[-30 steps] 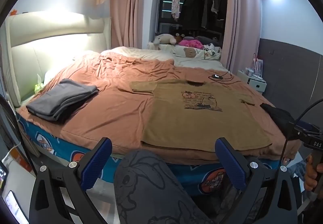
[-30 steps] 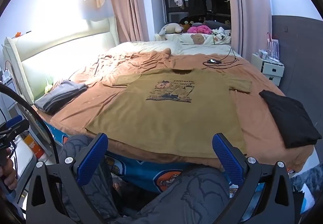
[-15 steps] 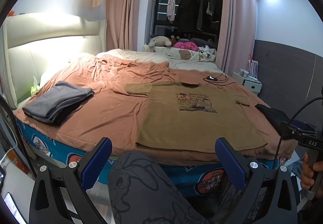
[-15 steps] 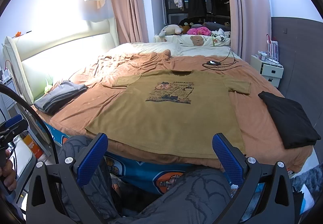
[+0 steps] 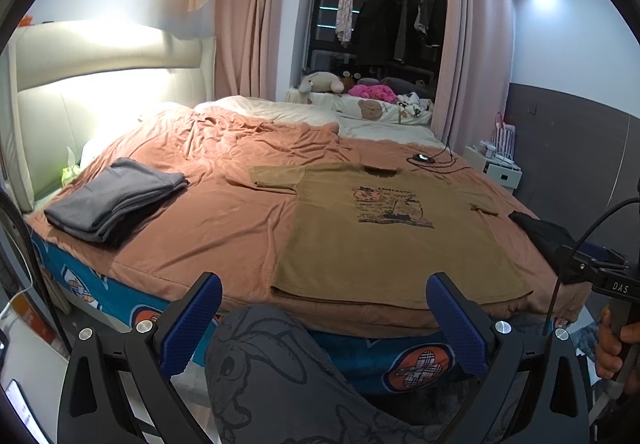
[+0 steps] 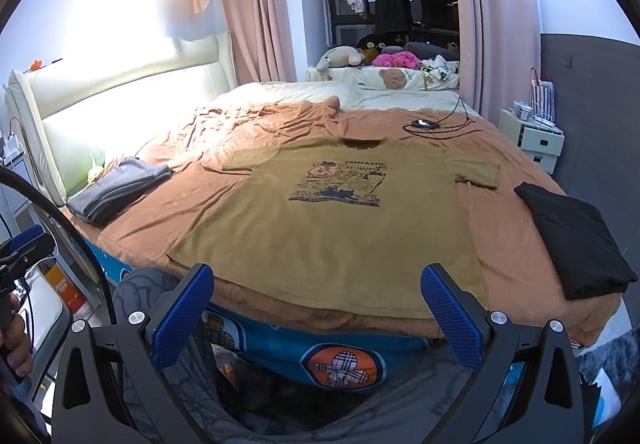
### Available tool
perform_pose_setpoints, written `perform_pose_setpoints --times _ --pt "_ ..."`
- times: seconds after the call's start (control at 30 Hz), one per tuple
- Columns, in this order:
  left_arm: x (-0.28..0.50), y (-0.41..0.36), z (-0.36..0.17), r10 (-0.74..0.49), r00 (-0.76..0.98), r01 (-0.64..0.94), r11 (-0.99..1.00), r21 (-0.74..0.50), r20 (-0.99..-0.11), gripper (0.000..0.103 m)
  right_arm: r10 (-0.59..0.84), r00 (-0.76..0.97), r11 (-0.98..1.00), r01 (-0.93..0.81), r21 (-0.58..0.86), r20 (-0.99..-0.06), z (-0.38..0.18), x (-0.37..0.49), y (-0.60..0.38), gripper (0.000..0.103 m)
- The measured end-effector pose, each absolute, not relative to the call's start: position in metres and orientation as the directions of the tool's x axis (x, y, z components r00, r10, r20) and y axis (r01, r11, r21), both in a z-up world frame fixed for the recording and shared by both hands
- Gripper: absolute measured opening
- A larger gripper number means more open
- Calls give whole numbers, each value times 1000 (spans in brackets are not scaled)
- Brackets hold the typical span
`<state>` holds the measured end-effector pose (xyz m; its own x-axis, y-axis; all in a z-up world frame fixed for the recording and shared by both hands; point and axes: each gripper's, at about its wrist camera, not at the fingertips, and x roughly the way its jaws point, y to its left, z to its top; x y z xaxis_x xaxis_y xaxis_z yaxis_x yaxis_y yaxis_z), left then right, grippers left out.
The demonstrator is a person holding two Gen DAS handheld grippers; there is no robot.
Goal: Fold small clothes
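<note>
Shirt [image 6: 332, 220] lies flat, unfolded on bed [image 6: 516, 244]. Both hand-held grippers, left [image 5: 324, 324] and right [image 6: 318, 318], wide open and empty, have drawn back slightly; folding not begun.

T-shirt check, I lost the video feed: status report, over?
Left gripper and right gripper open, empty, short of bed. Mustard T-shirt flat, unfolded. Nothing lying on it.

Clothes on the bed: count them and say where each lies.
3: a yellow T-shirt spread flat mid-bed, a folded grey pile beside the headboard, a folded black garment opposite. More may be hidden.
</note>
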<state>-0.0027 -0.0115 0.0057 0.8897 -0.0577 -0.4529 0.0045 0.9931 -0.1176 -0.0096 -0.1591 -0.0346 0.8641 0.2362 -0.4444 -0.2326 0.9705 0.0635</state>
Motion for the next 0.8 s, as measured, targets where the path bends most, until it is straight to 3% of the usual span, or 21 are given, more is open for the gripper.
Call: perform_pose_setpoints --times 0.8 --pt "-17 -8 18 -64 900 10 992 -128 -432 103 208 871 974 -226 13 -445 -13 -22 -146 103"
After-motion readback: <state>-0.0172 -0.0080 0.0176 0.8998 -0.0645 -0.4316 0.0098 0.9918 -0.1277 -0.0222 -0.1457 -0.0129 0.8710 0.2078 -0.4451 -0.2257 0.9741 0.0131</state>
